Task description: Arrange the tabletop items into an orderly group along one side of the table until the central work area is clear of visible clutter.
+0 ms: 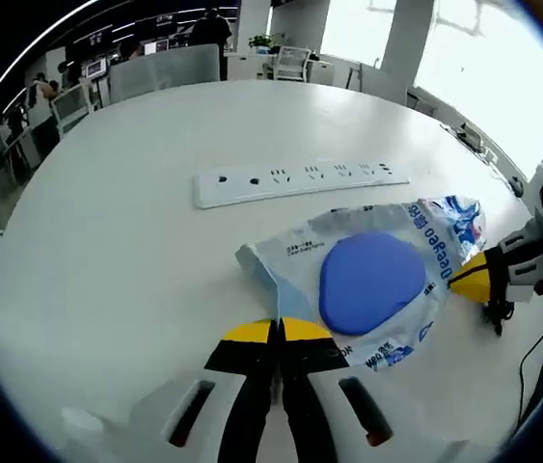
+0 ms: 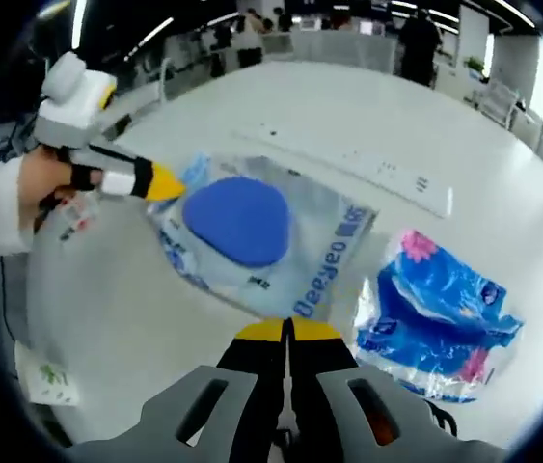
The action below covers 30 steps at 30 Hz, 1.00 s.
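In the left gripper view, the left hand-held gripper (image 1: 278, 333) rises from the bottom centre with its yellow-tipped jaws pressed together on the near edge of a clear plastic pack (image 1: 367, 285). The pack lies on the white round counter (image 1: 117, 251), right of centre, with a blue round patch on it and blue lettering along its right side. Above it, toward the middle of the frame, a white power strip (image 1: 300, 180) lies flat, apart from the pack. At the right edge the right hand-held gripper (image 1: 471, 275) comes in with its yellow tip at the pack's far edge; whether it grips the plastic cannot be told there. Chairs and desks stand beyond the counter at the top.

In the right gripper view, the right hand-held gripper (image 2: 288, 333) rises from the bottom centre, jaws closed together at the pack's (image 2: 252, 241) near edge. The left hand-held gripper (image 2: 160, 183) enters from the upper left, held by a hand (image 2: 44, 178), its yellow tip on the pack's opposite edge. At lower right a blue and pink packet (image 2: 440, 323) lies just beside the pack. The power strip (image 2: 367, 164) runs across the upper right. A small paper (image 2: 44, 381) lies at lower left.
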Motion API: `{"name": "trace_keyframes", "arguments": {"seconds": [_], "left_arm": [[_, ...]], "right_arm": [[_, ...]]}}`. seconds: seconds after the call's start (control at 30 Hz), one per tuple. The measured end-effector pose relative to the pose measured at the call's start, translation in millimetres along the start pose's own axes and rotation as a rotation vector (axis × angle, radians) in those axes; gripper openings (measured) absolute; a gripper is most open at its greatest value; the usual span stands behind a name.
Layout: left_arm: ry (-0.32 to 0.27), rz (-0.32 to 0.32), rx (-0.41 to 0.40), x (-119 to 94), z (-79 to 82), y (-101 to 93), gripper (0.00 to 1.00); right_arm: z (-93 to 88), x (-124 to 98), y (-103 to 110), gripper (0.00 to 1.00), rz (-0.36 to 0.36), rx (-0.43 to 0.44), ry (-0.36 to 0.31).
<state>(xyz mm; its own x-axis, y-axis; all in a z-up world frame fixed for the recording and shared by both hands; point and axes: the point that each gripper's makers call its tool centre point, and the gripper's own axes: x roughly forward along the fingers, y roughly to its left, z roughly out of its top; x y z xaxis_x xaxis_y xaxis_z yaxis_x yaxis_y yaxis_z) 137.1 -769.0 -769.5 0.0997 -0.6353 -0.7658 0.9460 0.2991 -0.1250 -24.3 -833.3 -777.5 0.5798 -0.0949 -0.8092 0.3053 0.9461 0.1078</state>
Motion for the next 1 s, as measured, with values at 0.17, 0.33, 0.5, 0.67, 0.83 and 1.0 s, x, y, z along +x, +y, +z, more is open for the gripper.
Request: {"name": "trace_keyframes", "arguments": {"seconds": [0.17, 0.33, 0.5, 0.67, 0.83, 1.0], "left_arm": [[0.015, 0.054, -0.042, -5, 1.4, 5.1, 0.12], [-0.190, 0.114, -0.028, -21, 43.4, 12.2, 0.78], [-0.220, 0.073, 0.022, -31, 58.8, 8.3, 1.00], [-0.177, 0.052, 0.037, -39, 46.5, 5.2, 1.00], [-0.163, 0.090, 0.037, -56, 37.2, 8.6, 1.00], [-0.175, 0.101, 0.016, -76, 36.4, 8.2, 1.00]], "right_arm": [[-0.5, 1, 0, 0.00, -0.016, 0.017, -0.002], [-0.6, 1, 0, 0.00, -0.014, 0.029, -0.001], [0.6, 0, -1, 0.00, -0.003, 0.047, 0.009], [10.3, -10, 3, 0.00, 0.014, 0.112, -0.045], [17.2, -29, 9, 0.04, 0.031, 0.107, -0.111], [23.5, -52, 13, 0.21, 0.050, 0.120, -0.194]]}}
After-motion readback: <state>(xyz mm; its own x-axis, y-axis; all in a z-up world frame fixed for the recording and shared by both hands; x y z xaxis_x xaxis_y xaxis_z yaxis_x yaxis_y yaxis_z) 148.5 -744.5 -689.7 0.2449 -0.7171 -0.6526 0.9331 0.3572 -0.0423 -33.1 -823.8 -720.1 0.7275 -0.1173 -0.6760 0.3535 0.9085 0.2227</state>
